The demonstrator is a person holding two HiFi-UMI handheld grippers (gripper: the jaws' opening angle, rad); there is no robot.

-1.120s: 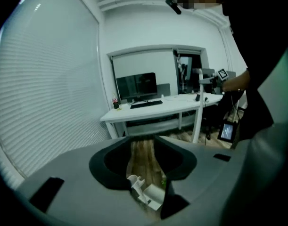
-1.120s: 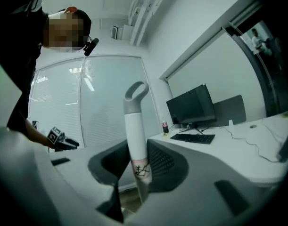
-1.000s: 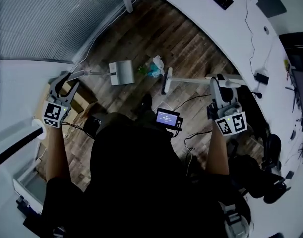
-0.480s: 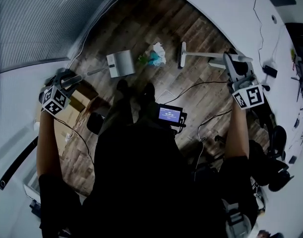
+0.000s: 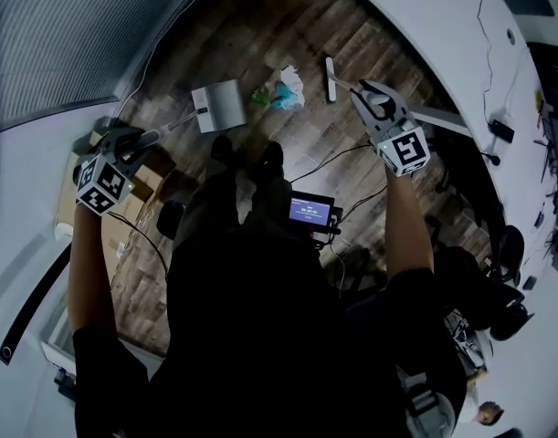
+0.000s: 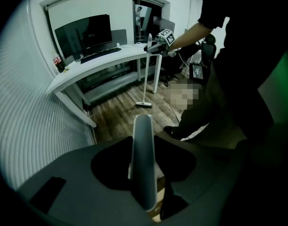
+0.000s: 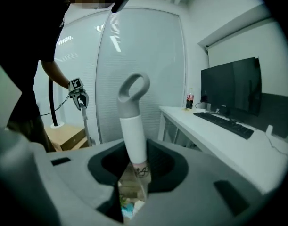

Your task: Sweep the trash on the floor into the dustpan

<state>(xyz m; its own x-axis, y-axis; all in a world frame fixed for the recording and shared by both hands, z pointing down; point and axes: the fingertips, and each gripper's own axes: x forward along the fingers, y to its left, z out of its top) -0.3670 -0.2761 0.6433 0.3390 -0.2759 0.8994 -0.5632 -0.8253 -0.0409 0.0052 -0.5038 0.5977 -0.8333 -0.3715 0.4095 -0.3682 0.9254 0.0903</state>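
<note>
Left gripper (image 5: 132,141): jaws just narrowed, apparently clamped on the dustpan handle (image 6: 144,159) between them.
Right gripper (image 5: 374,106): gripping the broom handle (image 7: 133,135).

On the floor (image 5: 279,30), the trash (image 5: 280,90) lies between the dustpan (image 5: 217,106) at left and the broom (image 5: 331,78) at right.

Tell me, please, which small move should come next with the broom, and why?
Probably sweep the broom head sideways toward the dustpan: the trash lies between them, and the right gripper grips the broom handle.
</note>
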